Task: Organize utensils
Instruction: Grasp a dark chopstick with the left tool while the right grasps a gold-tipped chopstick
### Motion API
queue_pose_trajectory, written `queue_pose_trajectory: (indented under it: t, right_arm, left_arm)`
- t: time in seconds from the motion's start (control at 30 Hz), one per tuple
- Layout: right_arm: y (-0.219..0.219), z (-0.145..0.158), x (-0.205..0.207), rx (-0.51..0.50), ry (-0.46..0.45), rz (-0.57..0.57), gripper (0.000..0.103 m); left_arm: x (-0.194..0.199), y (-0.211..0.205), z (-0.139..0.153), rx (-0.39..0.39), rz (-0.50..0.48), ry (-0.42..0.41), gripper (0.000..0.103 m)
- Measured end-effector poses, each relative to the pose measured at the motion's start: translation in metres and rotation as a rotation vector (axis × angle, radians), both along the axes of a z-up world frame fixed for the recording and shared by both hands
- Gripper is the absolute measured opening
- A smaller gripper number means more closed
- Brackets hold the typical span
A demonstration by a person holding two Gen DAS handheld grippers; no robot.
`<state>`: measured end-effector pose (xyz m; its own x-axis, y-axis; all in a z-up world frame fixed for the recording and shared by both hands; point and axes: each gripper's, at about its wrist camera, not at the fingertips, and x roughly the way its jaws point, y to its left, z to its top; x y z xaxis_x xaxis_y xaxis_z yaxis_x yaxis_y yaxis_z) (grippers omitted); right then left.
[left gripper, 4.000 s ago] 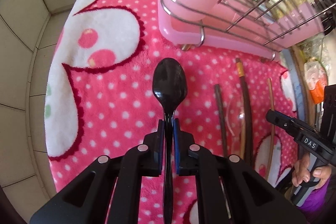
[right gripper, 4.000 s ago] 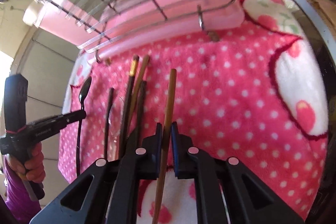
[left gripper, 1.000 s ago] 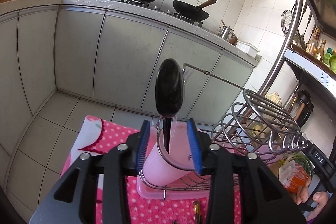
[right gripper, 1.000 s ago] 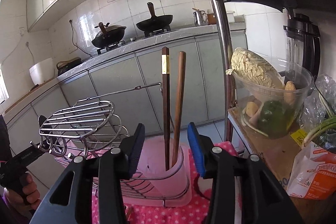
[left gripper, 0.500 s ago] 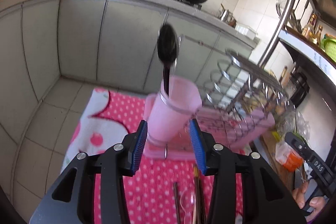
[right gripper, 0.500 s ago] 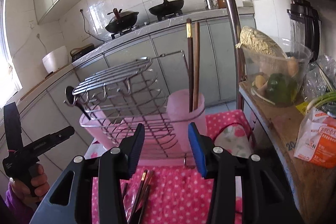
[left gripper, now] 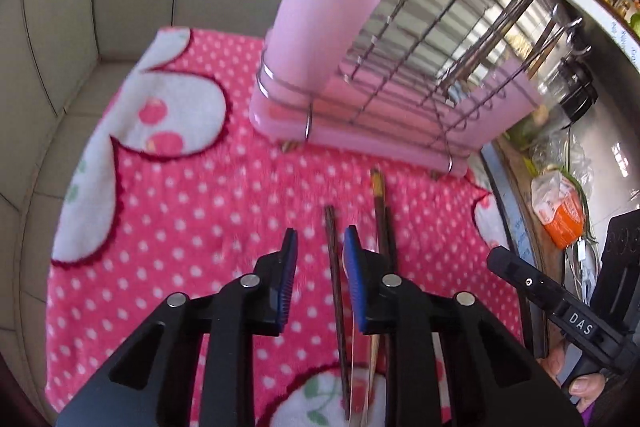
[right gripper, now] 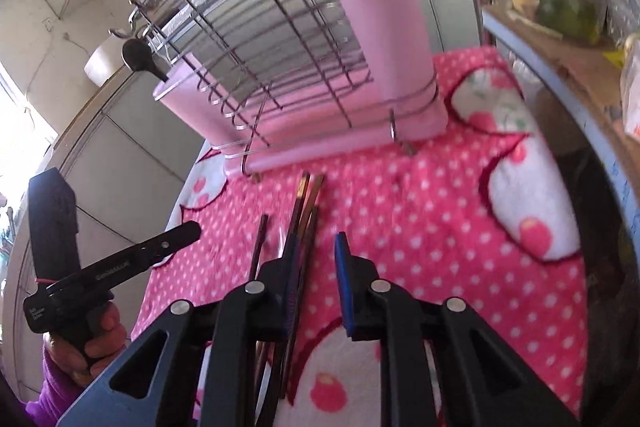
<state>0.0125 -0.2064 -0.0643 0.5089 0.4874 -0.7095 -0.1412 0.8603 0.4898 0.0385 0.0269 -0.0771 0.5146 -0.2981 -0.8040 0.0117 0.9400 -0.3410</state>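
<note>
Both my grippers hang empty now, jaws apart. The left gripper (left gripper: 318, 259) has let go of the spoon (right gripper: 138, 57), which stands in the left cup (left gripper: 328, 19). The right gripper (right gripper: 316, 267) has dropped its chopstick into the right cup (right gripper: 390, 39) beside another. I have swung back down over the blanket (left gripper: 200, 207), where several chopsticks (right gripper: 306, 207) lie near the rack (left gripper: 440, 67). Those come next, I judge.

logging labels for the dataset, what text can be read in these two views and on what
"DAS": white letters on the right gripper, seen from the left wrist.
Small white print on the left gripper, seen from the right wrist: too blurred to read.
Blue marks on the shelf edge: too small to read.
</note>
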Motion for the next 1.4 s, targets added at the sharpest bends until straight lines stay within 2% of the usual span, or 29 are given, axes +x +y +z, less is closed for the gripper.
queue_pose_trajectory:
  t: [0.27,0.4,0.5,0.6,0.87,1.1,1.23,1.4]
  right_arm:
    - [0.005,-0.009,0.002,0.032,0.040,0.011,0.017]
    - [0.004,-0.011,0.002,0.026,0.039,0.006,0.018]
    - [0.004,-0.012,0.002,0.034,0.048,0.000,0.018]
    - [0.005,-0.013,0.001,0.032,0.055,0.000,0.018]
    - [0.017,-0.013,-0.002,0.035,0.079,0.028,0.018]
    - [0.047,-0.008,0.025,0.008,0.109,0.073,0.018]
    - [0.069,-0.015,0.057,-0.053,0.161,0.080,0.019]
    - [0.082,-0.023,0.082,-0.173,0.167,0.062,0.020]
  left_arm:
    - [0.024,-0.016,-0.022,0.030,-0.057,0.148,0.023]
    - [0.031,-0.021,-0.036,0.049,-0.055,0.183,0.023]
    - [0.036,-0.023,-0.045,0.014,-0.052,0.215,0.023]
    - [0.038,-0.023,-0.047,0.014,-0.042,0.206,0.006]
    - [0.021,0.009,-0.032,-0.029,0.022,0.186,0.006]
    - [0.007,0.038,-0.016,0.029,0.023,0.152,0.006]
    - [0.005,0.056,-0.015,0.041,0.025,0.161,0.006]
    - [0.007,0.062,-0.022,0.023,0.017,0.188,0.006]
